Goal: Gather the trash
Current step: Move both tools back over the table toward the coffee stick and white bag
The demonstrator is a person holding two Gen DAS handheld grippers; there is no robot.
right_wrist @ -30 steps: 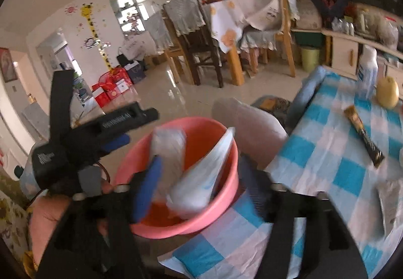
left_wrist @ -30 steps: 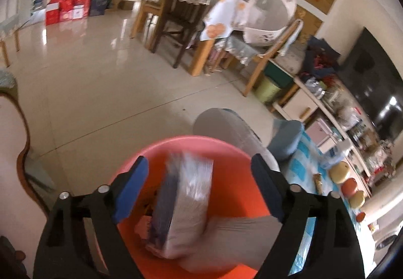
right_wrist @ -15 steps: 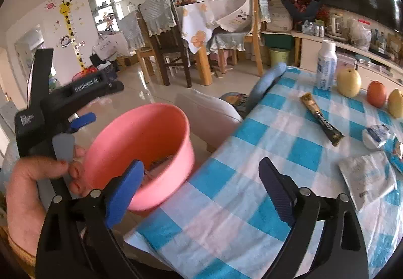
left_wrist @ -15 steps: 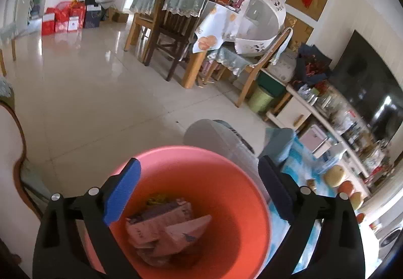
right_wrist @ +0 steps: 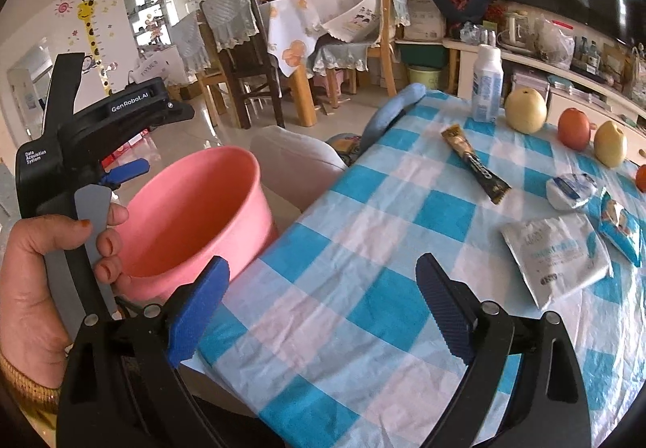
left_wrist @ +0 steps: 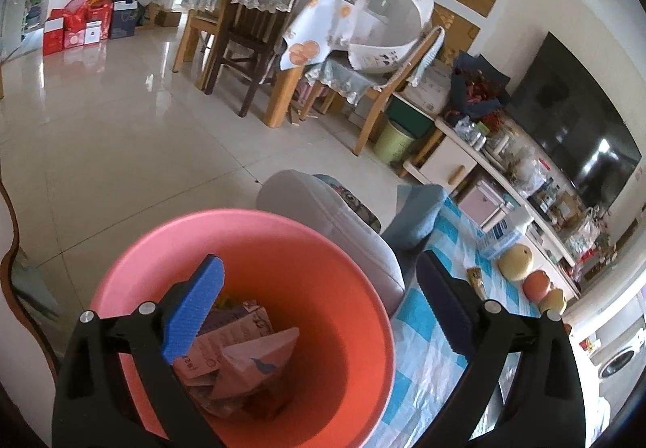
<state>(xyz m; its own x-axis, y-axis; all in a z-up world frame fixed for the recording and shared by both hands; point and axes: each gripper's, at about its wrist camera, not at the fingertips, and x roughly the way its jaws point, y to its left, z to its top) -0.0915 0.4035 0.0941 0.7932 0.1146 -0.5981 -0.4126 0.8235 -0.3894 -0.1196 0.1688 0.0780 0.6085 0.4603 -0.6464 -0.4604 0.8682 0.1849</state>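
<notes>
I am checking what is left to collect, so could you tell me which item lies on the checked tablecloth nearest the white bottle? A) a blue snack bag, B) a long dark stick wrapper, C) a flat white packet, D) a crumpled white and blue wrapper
B: the long dark stick wrapper lies just below the white bottle, while the flat white packet and the other wrappers lie farther toward the right edge.
</notes>
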